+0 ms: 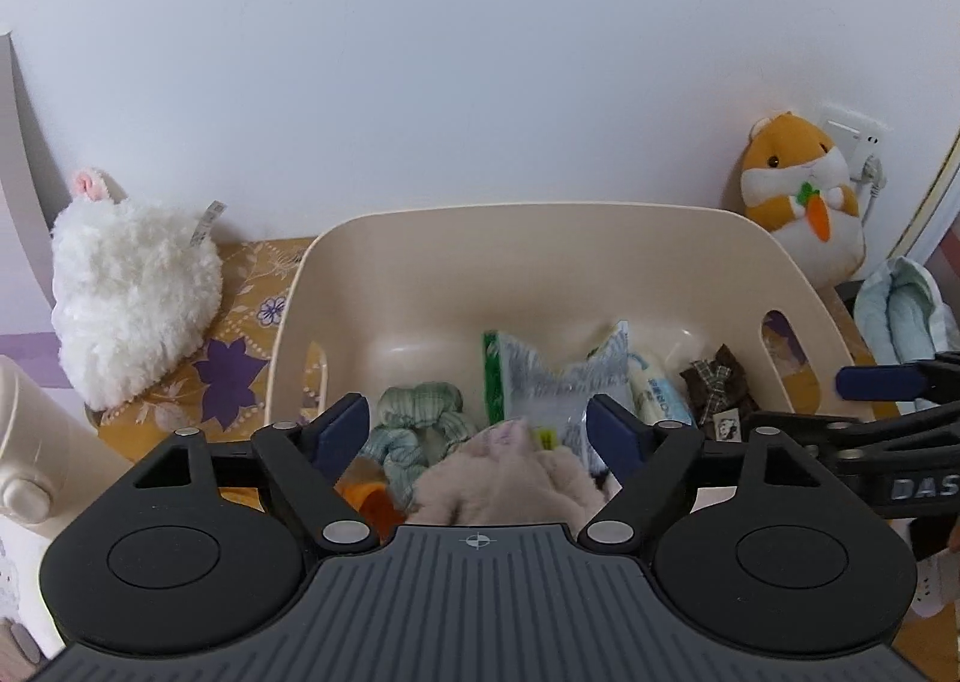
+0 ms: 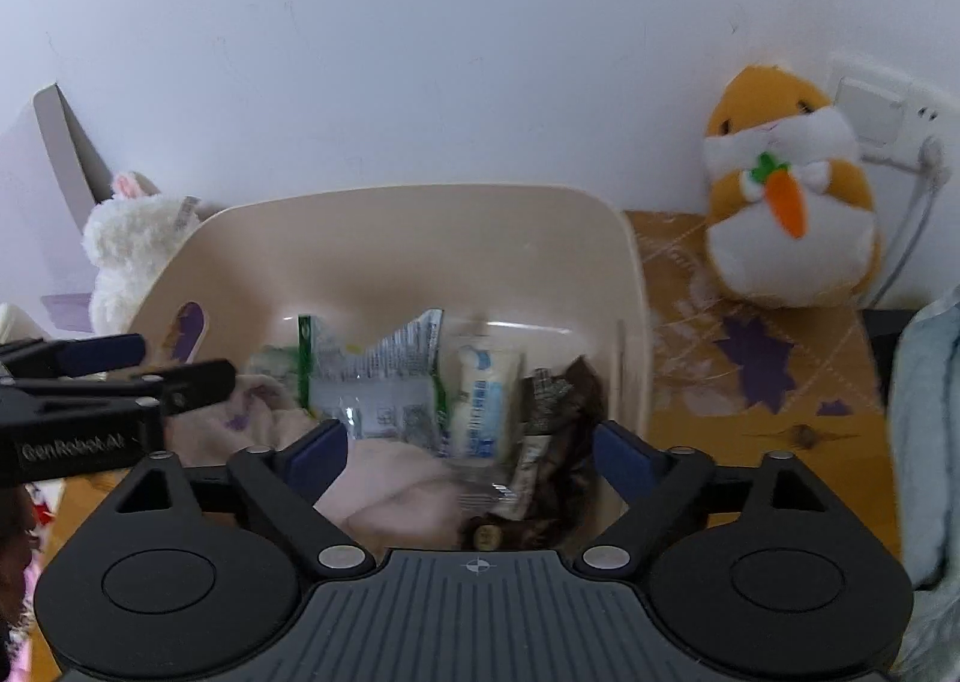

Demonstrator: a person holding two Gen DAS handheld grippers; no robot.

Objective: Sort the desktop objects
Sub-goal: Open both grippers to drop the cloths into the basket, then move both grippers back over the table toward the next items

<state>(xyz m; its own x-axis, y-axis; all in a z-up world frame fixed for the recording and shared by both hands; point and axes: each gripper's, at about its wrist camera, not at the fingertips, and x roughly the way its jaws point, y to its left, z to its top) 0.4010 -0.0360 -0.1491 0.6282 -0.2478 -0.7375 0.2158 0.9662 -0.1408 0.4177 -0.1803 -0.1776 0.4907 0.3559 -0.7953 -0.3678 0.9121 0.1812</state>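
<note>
Left gripper: the left gripper (image 1: 480,430) hangs over the near end of the bin, jaws spread wide, nothing pinched, a pink plush (image 1: 510,478) lying loose below and between them.
Right gripper: the right gripper (image 2: 471,451) is just as wide and empty, tipped down over the brown bow (image 2: 558,442) and the pink fabric.
Bin: the cream bin (image 1: 420,262) sits against the wall on the patterned cloth (image 1: 240,346), its open top facing both tools, so drops go straight in.
Contents: a green scrunchie (image 1: 414,430), a crinkly snack packet (image 1: 540,382) and a small white pack (image 1: 654,394) lean together, seemingly as they fell.
Task's thing: the pink plush now lies inside the bin at its near edge, on top of the pile.
Not sorted yet: the white fluffy toy (image 1: 132,298) sits left of the bin, the hamster toy (image 2: 792,196) right of it, both outside.
Judgement: this looks like a release, with both tools free for the next pick.
</note>
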